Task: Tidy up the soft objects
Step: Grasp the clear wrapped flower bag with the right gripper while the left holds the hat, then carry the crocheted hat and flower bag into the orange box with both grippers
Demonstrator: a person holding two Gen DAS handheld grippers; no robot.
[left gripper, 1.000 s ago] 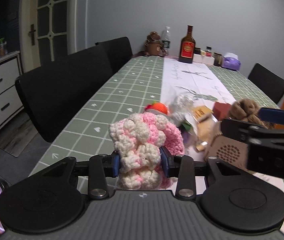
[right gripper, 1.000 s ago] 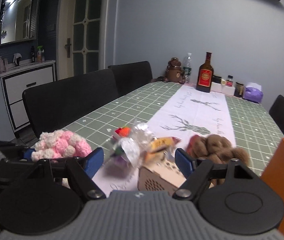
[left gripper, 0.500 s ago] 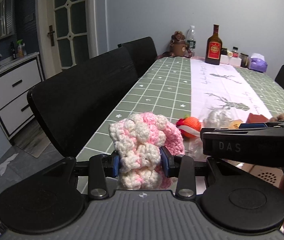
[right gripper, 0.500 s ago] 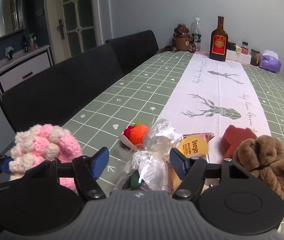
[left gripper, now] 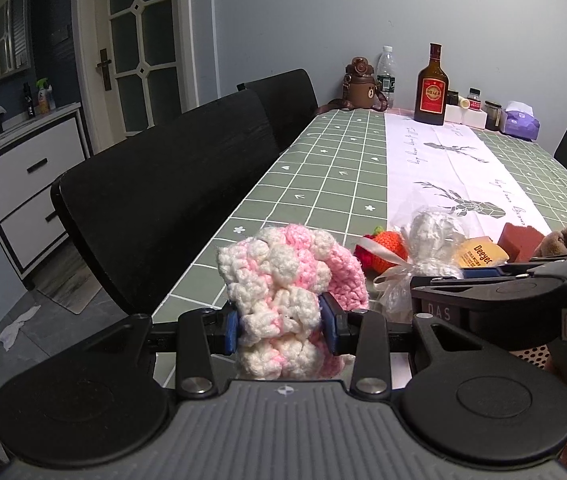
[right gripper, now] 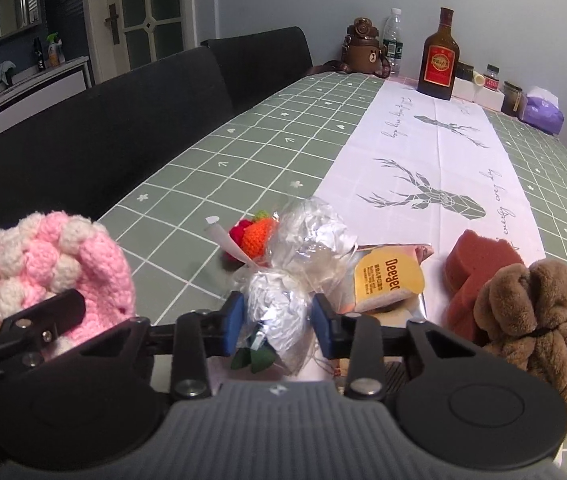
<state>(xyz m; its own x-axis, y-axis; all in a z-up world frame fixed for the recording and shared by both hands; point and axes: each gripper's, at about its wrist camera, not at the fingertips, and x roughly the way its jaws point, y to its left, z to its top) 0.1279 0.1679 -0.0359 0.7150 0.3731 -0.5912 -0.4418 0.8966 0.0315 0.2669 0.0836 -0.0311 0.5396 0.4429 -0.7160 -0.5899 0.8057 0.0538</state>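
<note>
My left gripper [left gripper: 281, 322] is shut on a pink and white crochet piece [left gripper: 283, 280], held above the near table edge; it also shows at the left of the right wrist view [right gripper: 55, 268]. My right gripper [right gripper: 276, 318] is shut on a clear-wrapped silver bundle [right gripper: 279, 312] with green leaves. Behind it lie a second silver bundle [right gripper: 311, 236], an orange and red crochet fruit [right gripper: 253, 236], a yellow Deeyeo packet [right gripper: 387, 282], a dark red sponge [right gripper: 479, 264] and a brown plush toy [right gripper: 539, 316].
Green checked tablecloth [right gripper: 243, 152] with a white deer runner [right gripper: 435, 152]. Black chairs [left gripper: 171, 184] line the left side. At the far end stand a brown bottle [right gripper: 439, 60], water bottle [right gripper: 393, 36], bear flask [right gripper: 365, 48], jars and purple tissue pack [right gripper: 543, 110].
My right gripper has closed from open onto the wrapped silver bundle. The left gripper, still holding the crochet piece, has drawn back and left, alongside the right one.
</note>
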